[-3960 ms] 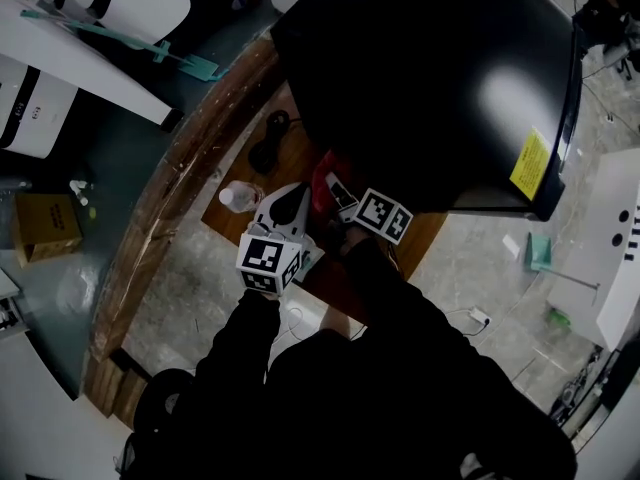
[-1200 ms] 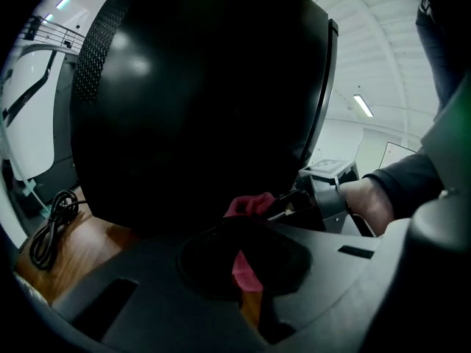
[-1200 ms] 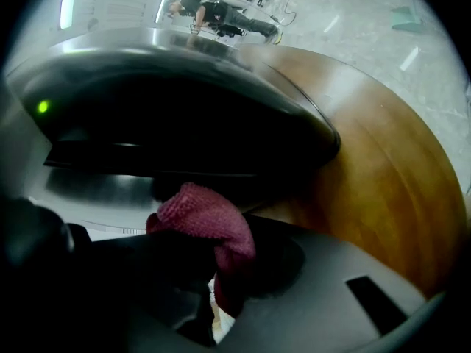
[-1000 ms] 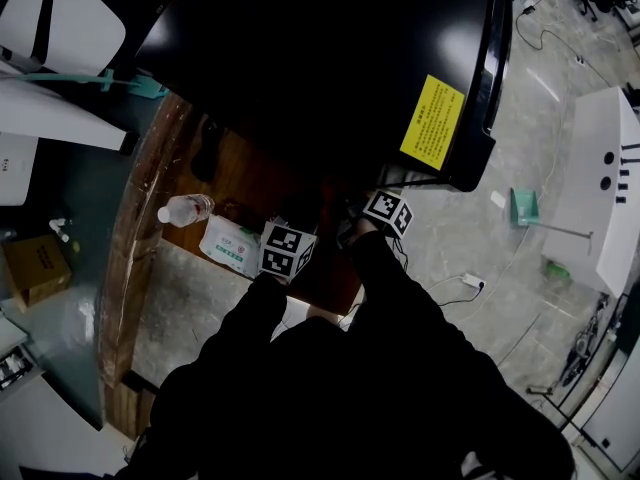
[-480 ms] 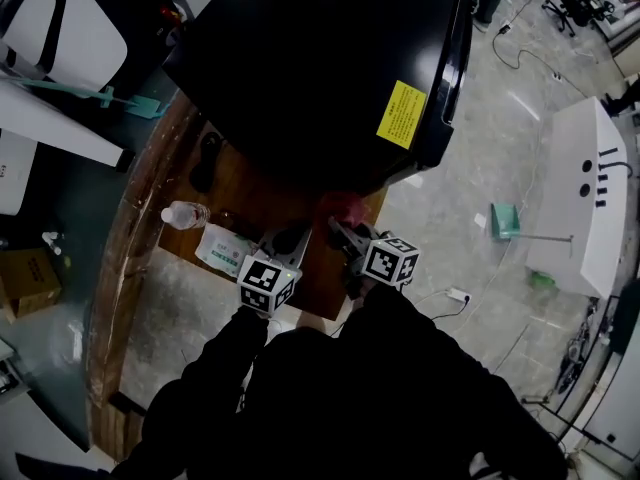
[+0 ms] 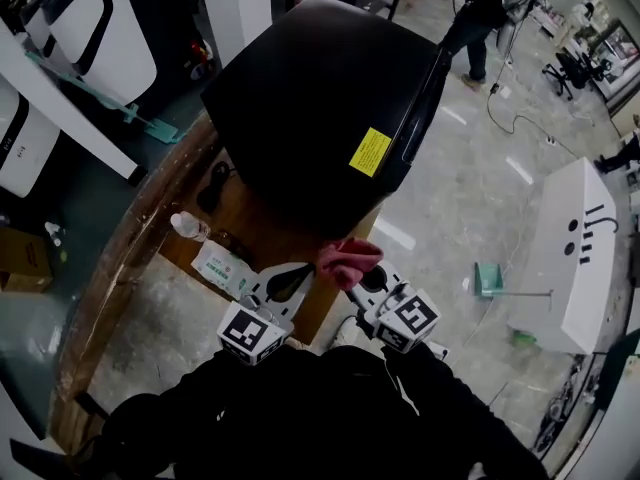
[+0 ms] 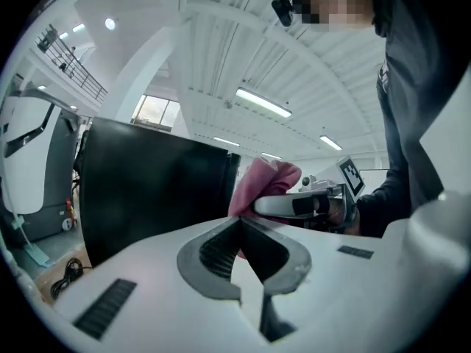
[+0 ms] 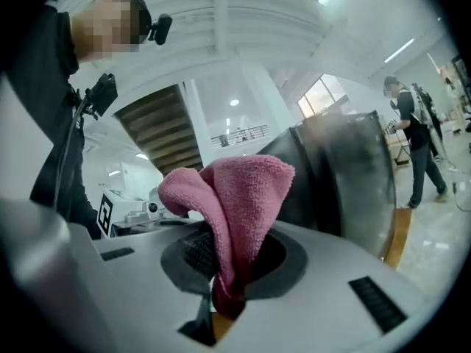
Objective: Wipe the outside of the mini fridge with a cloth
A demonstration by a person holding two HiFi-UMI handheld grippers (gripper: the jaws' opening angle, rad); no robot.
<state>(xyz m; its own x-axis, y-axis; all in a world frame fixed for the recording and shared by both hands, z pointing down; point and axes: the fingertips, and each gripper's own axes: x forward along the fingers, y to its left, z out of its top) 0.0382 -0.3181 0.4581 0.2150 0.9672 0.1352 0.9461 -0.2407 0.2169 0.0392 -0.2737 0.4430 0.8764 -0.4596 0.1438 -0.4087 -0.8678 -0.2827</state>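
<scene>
Lifted right tongs [image 8: 224, 285] clamp pink cloth [image 8: 239, 197], their tips hidden.

The cloth's [image 8: 232, 197] lower end vanishes between the closed jaws of the right tongs [image 8: 224, 285]. On the fridge [image 6: 320, 98], the print on the yellow label [image 6: 370, 152] is too small to read, and the fridge's sides are lost in shadow. The left tongs [image 6: 290, 283] cover part of a packet [image 6: 222, 265] on the worktop [image 6: 250, 208] — its print is unreadable too.
</scene>
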